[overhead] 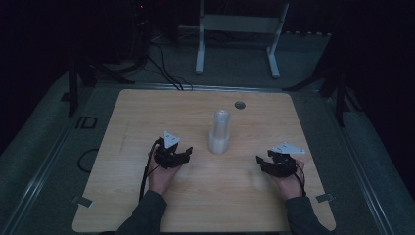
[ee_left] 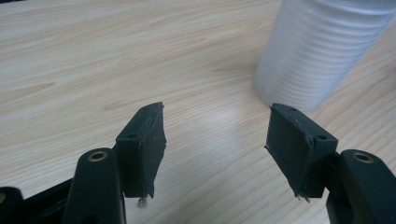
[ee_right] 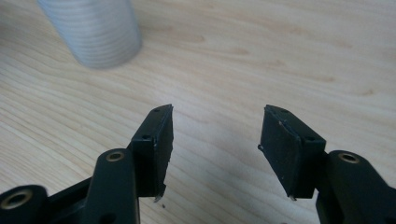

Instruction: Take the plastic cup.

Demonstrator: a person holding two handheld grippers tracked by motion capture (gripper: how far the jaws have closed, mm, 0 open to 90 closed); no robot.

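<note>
- High view: The stack of cups (overhead: pixel 220 132) stands upright near the middle of the table (overhead: pixel 147 112). My left gripper (overhead: pixel 187 151) sits just to the stack's left and my right gripper (overhead: pixel 259 160) sits farther off to its right, both nearer to me than the stack. The jaws of each stand apart and hold nothing.
- High view, surface and room: The table is pale wood with a small round hole (overhead: pixel 239 105) just beyond the stack. Past the table's far edge from the stack are grey floor (overhead: pixel 58 122), loose cables (overhead: pixel 161 68) and a white stand (overhead: pixel 240 24) in a dim room.
- Left gripper view: The left gripper (ee_left: pixel 217 109) has its jaws parted over bare wood. The ribbed stack (ee_left: pixel 322 51) rises just beyond the jaw on the picture's right, so the stack is off the line between them. I judge the hand must swing toward the stack until both jaws bracket its lower part, then close gently, because thin cups crush and nested ones can lift apart.
- Right gripper view: The right gripper (ee_right: pixel 217 109) also has empty, parted jaws, and the stack (ee_right: pixel 93 32) is well apart from them at the upper left. I would bring this hand in to steady the base or take the top cup, approaching level so as not to tip the stack.
</note>
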